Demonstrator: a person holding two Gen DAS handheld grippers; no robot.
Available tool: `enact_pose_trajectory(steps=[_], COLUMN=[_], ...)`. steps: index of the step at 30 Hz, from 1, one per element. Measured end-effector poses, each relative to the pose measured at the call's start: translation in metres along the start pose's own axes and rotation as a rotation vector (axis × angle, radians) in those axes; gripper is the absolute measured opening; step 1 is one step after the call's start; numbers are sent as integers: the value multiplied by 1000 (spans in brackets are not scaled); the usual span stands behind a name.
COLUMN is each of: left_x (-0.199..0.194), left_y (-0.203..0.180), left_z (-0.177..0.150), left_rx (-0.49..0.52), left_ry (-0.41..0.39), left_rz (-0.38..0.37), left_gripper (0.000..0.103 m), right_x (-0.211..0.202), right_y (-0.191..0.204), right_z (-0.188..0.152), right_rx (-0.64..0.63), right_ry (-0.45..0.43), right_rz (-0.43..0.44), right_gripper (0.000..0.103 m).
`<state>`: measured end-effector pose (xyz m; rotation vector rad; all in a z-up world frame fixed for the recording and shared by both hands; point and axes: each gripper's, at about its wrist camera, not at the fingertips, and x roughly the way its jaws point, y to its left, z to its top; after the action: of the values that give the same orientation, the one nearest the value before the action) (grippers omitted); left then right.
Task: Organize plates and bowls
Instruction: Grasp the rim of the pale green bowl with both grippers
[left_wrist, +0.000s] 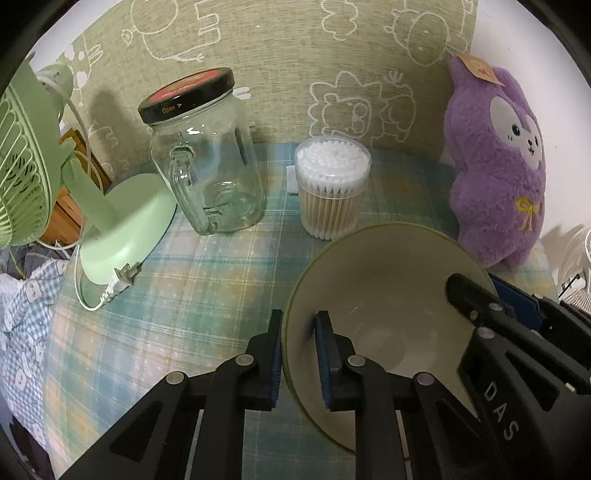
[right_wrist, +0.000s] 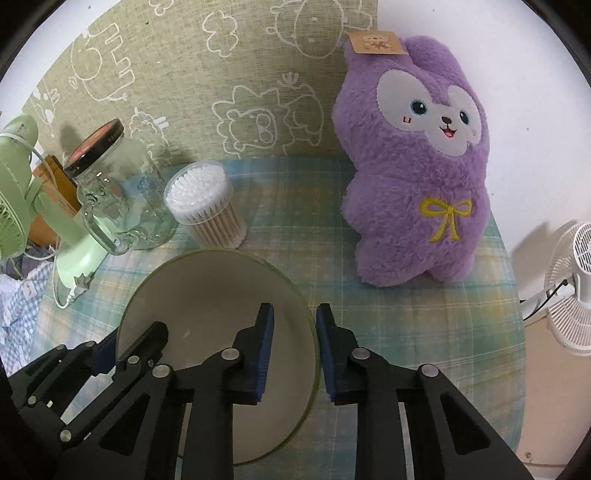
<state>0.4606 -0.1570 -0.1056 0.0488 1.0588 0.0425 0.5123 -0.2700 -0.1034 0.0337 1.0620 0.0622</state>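
Note:
A single bowl (left_wrist: 376, 288), cream inside with a green rim, rests on the plaid tablecloth (left_wrist: 192, 280). My left gripper (left_wrist: 299, 356) straddles its left rim, with one pad outside the wall and one inside, shut on it. In the right wrist view the same bowl (right_wrist: 207, 291) has my right gripper (right_wrist: 295, 352) clamped over its right rim, one finger inside and one outside. Each gripper also shows in the other's view, the right gripper (left_wrist: 491, 295) on the far rim and the left gripper (right_wrist: 122, 350) at the lower left. No plates are in view.
Behind the bowl stand a glass jar (left_wrist: 207, 162) with a black lid and a tub of cotton swabs (left_wrist: 332, 184). A purple plush toy (right_wrist: 417, 166) leans on the wall at the right. A green desk fan (left_wrist: 26, 166) with a loose plug (left_wrist: 123, 278) stands left. A white fan (right_wrist: 576, 288) is off the table.

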Motion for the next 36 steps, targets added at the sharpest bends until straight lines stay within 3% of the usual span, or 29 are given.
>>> enact_pose_trajectory(steps=[3, 19, 36], left_x=[0, -18, -120], left_y=[-1, -1, 23], left_z=[0, -15, -21], left_rx=[14, 21, 76], left_ry=[3, 12, -127], left_rz=[5, -5, -34], left_gripper=[15, 14, 14], right_x=[-1, -21, -125], right_y=[0, -2, 27], right_z=[0, -14, -22], right_rx=[-5, -7, 22], right_ry=[2, 14, -98], right_rz=[-16, -37, -76], right_gripper=[19, 19, 19])
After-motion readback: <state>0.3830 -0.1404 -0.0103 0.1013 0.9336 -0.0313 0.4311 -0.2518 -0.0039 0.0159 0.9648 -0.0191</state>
